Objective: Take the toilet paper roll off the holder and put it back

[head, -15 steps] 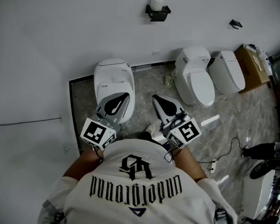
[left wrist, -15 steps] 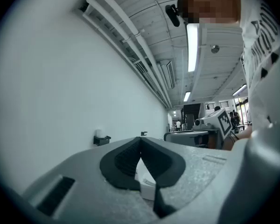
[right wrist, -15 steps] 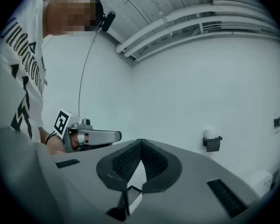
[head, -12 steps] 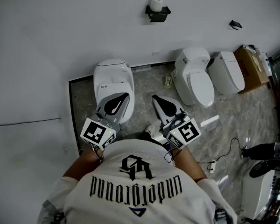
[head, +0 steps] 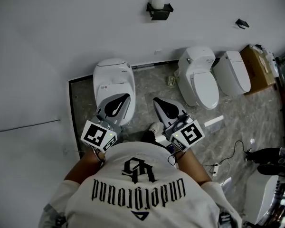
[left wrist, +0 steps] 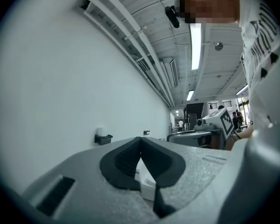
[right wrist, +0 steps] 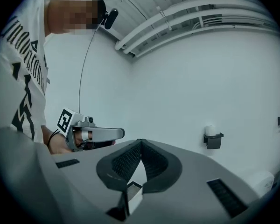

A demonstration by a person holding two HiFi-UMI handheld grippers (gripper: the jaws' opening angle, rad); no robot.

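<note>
Left gripper (left wrist: 140, 139): jaws closed, the dark pads meet at the tip and nothing sits between them. Right gripper (right wrist: 140, 141): the same, pads shut together and empty. Both are held level, side by side at lower centre of the head view, just in front of the person's chest.

Toilet paper roll (head: 157, 0): upright on top of the black holder (head: 160, 12), which is fixed to the white wall (head: 61, 42) at the upper centre of the head view. It is well apart from both grippers. In the right gripper view it shows small at right of centre, and in the left gripper view small at left of centre.

Change against the earlier head frames: the holder, the roll and the nearest toilet (head: 114, 82) each sit slightly higher and further left in the frame. The two grippers keep almost the same place and the same closed state. I read this as a small shift of the head camera, not a reach.

Judgement: the task is not yet started. The roll is untouched, and a gripper has to open and close the whole gap to the wall first.
</note>
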